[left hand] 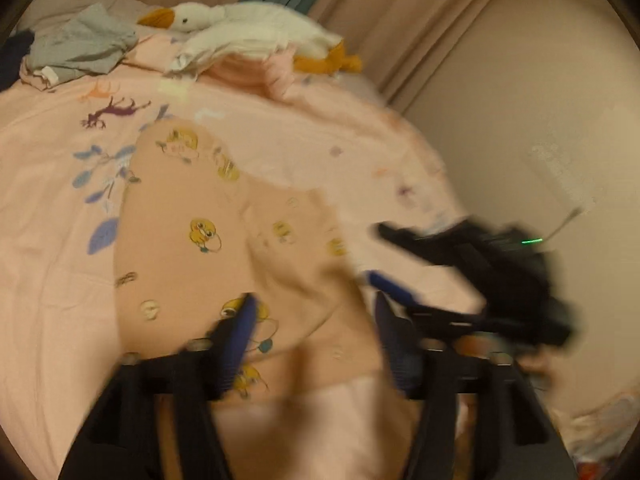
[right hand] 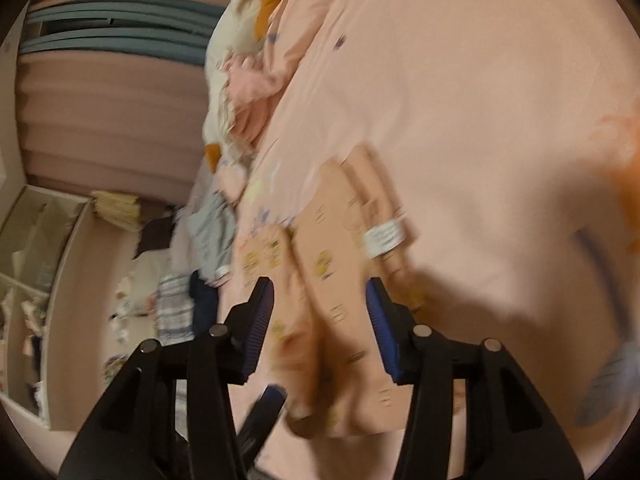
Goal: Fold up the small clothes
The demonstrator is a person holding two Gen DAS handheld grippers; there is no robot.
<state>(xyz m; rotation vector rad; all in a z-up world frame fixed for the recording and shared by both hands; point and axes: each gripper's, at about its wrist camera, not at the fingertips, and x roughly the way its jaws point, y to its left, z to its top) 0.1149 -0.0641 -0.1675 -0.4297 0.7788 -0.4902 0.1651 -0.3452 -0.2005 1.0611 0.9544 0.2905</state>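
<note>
Small peach trousers [left hand: 224, 240] with yellow duck prints lie folded lengthwise on the pink bedsheet [left hand: 48, 240]. My left gripper [left hand: 316, 332] hovers over their near end, jaws wide apart, pads off the cloth. My right gripper [left hand: 380, 254] comes in from the right beside the trousers' edge. In the right wrist view the trousers [right hand: 344, 280] run away between the blue pads of the right gripper [right hand: 320, 316], which stands open above them; a white label [right hand: 382, 240] shows on the cloth. One left fingertip [right hand: 274, 394] pokes in below. Both views are blurred.
A white plush goose [left hand: 248, 28] and a crumpled grey garment [left hand: 84, 44] lie at the far end of the bed. Curtains [left hand: 400, 20] and a bare wall [left hand: 520, 100] bound the right side. More clothes [right hand: 212, 232] and a shelf unit [right hand: 36, 240] show in the right wrist view.
</note>
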